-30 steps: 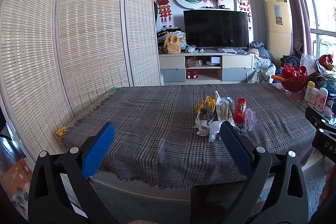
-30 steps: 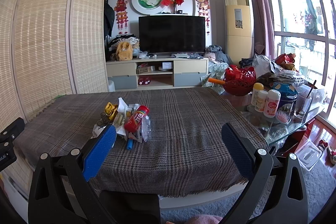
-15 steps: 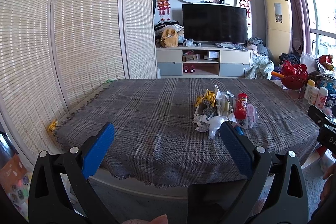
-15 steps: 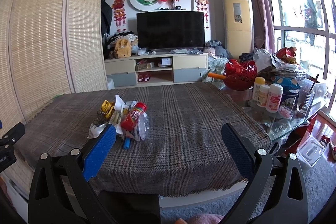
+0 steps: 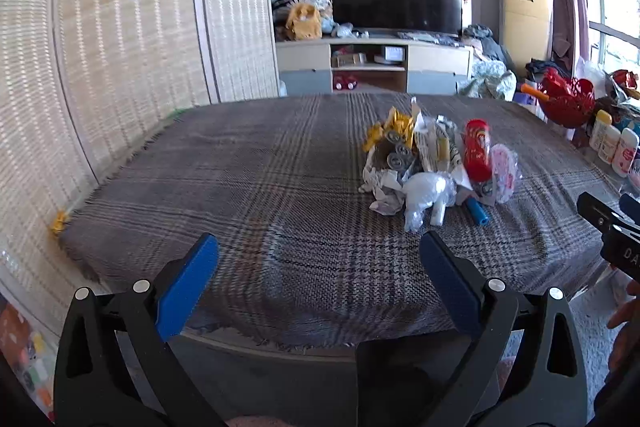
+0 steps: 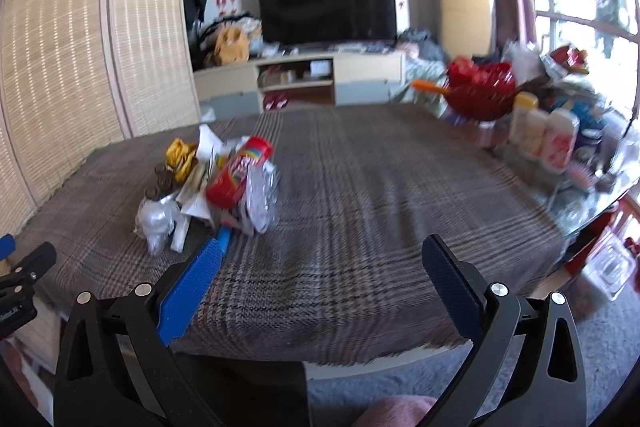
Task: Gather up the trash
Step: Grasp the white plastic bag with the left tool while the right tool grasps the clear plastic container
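Observation:
A pile of trash (image 5: 436,163) lies on the plaid-covered table (image 5: 248,195): a red tube can (image 5: 478,151), yellow wrapper (image 5: 394,129), crumpled white paper and plastic (image 5: 428,193), a blue stick (image 5: 478,213). The pile also shows in the right wrist view (image 6: 216,183), with the red can (image 6: 240,173) on top. My left gripper (image 5: 318,251) is open and empty, short of the pile and left of it. My right gripper (image 6: 322,253) is open and empty, with the pile just beyond its left finger (image 6: 192,287).
A red basket (image 6: 480,87) and several bottles (image 6: 544,141) stand on a cluttered glass side table at the right. A woven folding screen (image 5: 120,39) runs along the table's left side. A TV stand (image 5: 376,67) is behind.
Both grippers have moved forward and tilted down toward the table; the trash pile now looks larger and closer. Both stay open.

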Tool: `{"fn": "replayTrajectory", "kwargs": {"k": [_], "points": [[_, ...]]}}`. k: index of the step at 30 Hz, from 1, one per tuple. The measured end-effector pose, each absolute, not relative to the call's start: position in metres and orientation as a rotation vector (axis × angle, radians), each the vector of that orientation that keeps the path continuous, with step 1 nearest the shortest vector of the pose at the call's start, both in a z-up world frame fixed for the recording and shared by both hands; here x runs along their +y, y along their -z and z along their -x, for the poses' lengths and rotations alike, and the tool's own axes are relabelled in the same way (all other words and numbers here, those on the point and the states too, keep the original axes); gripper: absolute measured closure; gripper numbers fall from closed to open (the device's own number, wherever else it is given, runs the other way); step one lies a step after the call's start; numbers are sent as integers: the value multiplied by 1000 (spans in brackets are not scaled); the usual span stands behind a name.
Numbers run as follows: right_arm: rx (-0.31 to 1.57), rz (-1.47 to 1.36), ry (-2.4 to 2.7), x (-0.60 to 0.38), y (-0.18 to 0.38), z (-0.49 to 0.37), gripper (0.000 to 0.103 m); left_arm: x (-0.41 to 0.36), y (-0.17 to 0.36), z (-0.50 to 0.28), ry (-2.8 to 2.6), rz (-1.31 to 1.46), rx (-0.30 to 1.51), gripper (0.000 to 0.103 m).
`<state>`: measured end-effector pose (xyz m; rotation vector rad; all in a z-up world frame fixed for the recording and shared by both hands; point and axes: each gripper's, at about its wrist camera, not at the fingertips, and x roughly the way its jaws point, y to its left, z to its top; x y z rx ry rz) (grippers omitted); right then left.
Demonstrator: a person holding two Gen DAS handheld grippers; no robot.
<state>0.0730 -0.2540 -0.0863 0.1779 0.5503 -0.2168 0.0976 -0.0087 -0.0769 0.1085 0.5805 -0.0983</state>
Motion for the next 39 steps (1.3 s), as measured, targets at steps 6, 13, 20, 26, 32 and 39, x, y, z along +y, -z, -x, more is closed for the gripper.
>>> {"fn": "replayTrajectory", "kwargs": {"k": [6, 13, 20, 26, 32, 39], "points": [[576, -174, 151, -252, 93, -105, 3, -11, 90, -124, 115, -129, 615, 8], [610, -209, 74, -256, 101, -139, 24, -18, 94, -143, 197, -109, 624, 8], [642, -192, 27, -251, 106, -162, 46, -39, 93, -155, 247, -156, 599, 17], [641, -195, 40, -256, 108, -171, 46, -60, 98, -166, 323, -176, 610, 19], [649, -173, 20, -252, 110, -178, 59, -73, 106, -181, 386, -166, 653, 47], [669, -170, -3, -251, 117, -180, 83, -84, 113, -188, 445, -161, 693, 68]]}}
